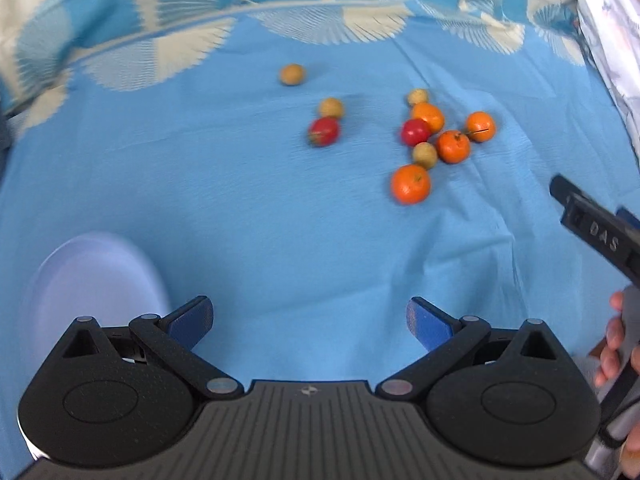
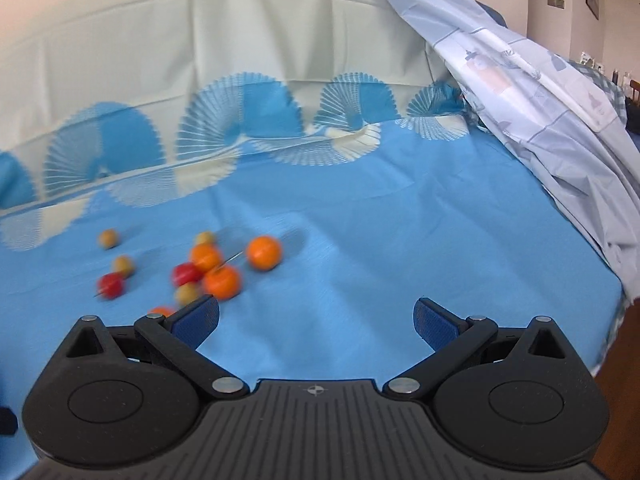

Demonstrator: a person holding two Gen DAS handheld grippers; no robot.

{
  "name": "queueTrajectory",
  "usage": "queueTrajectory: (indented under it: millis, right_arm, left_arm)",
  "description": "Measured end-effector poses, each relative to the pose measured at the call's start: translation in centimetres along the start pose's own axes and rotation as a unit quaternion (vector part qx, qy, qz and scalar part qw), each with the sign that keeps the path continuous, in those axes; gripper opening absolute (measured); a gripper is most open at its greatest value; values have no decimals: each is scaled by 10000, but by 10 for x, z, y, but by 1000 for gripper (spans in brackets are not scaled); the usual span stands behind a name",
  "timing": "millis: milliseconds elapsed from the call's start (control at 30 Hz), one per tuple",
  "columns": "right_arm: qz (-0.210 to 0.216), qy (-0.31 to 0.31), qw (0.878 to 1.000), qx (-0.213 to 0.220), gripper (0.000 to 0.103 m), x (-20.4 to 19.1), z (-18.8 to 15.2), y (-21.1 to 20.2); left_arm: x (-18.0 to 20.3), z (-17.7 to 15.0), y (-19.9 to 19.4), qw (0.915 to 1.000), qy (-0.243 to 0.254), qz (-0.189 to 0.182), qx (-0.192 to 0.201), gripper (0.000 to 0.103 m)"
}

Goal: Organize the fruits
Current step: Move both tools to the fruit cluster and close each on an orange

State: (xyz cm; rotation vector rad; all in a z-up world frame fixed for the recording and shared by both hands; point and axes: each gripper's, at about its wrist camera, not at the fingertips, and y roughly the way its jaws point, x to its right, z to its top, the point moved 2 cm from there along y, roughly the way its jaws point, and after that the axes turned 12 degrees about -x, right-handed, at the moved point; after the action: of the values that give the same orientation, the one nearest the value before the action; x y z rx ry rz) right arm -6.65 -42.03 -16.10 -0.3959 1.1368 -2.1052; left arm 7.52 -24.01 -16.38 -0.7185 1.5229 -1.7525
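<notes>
Several small fruits lie loose on a blue cloth (image 1: 280, 208). Orange tangerines (image 1: 411, 184) cluster at the right with a red fruit (image 1: 415, 132) and small tan fruits (image 1: 425, 155). Another red fruit (image 1: 324, 131) and tan fruits (image 1: 292, 74) lie to their left. My left gripper (image 1: 310, 320) stands open and empty, well short of the fruits. My right gripper (image 2: 318, 318) is also open and empty; the tangerines (image 2: 263, 253) and red fruit (image 2: 110, 285) lie ahead to its left. Its left finger hides part of one tangerine (image 2: 161, 312).
A pale lavender plate (image 1: 92, 284) sits at the lower left beside my left gripper. The other gripper's body (image 1: 592, 228) and a hand (image 1: 616, 344) enter at the right edge. A light patterned sheet (image 2: 540, 120) is heaped at the right, and the bed's edge drops beyond it.
</notes>
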Motion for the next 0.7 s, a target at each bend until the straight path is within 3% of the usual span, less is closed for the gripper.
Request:
queueTrajectory:
  millis: [200,367,533,700]
  right_arm:
    - [149,-535,9973,-478,102,0,35,88]
    - [595,-1094,9900,-662,102,-19,49,140]
    - [818,-1299,9860,-653,102,-26,57,174]
    - [949,-1282,9868,-272,102,-23,52,178]
  left_arm:
    - [41,60,61,9985,433,115,-314,103]
    - [65,96,92,9972,630,56,-401,103]
    - [65,121,115,9974,475,-44,-533,103]
    - [70,124,115,9965,633,133,-527,103]
